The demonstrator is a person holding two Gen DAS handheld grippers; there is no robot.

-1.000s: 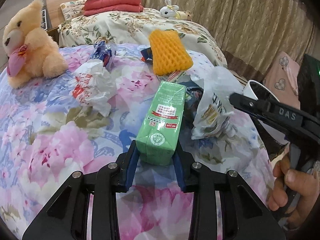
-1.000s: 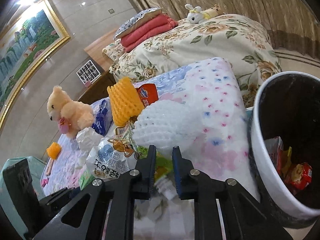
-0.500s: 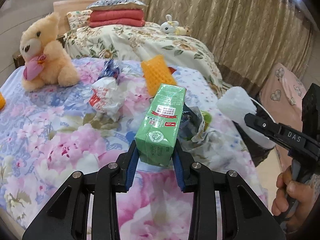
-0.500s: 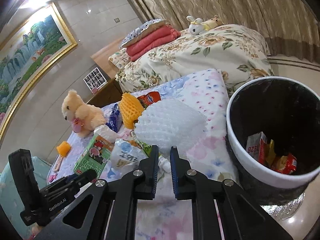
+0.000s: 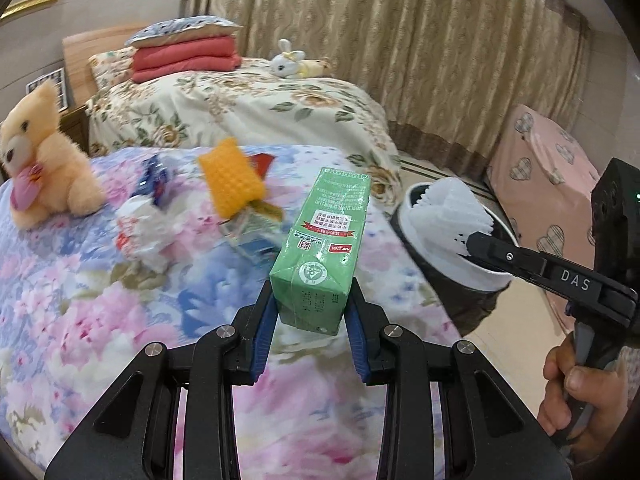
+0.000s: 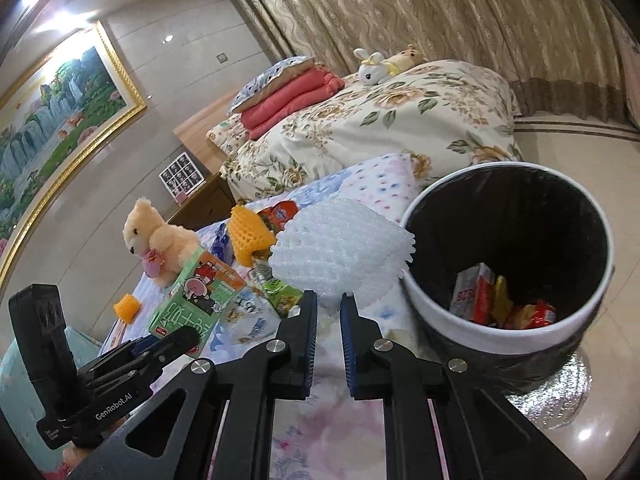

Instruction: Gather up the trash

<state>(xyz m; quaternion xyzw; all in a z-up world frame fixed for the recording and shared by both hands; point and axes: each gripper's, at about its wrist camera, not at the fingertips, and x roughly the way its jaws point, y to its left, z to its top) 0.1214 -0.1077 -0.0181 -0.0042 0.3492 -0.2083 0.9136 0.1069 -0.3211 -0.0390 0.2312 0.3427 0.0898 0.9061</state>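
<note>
My left gripper (image 5: 311,312) is shut on a green drink carton (image 5: 322,248), held up over the flowered bedspread (image 5: 100,312). The right wrist view shows that carton (image 6: 200,292) in the left gripper (image 6: 176,340) at lower left. My right gripper (image 6: 329,306) is shut on a white foam fruit net (image 6: 340,252), which hangs just left of the bin's rim. The white bin with a black liner (image 6: 508,336) holds several wrappers. In the left wrist view the net (image 5: 452,216) sits in front of the bin (image 5: 460,276), pinched by the right gripper (image 5: 476,240).
On the bedspread lie a yellow foam net (image 5: 230,180), a crumpled white wrapper (image 5: 144,232), a blue wrapper (image 5: 154,176) and a peach teddy bear (image 5: 36,160). A second bed with folded red blankets (image 5: 184,60) stands behind. A pink covered box (image 5: 540,172) is by the curtain.
Both grippers have risen and swung right toward the bin. The white net left the bedspread and now hangs by the bin's rim. The carton is higher above the bed.
</note>
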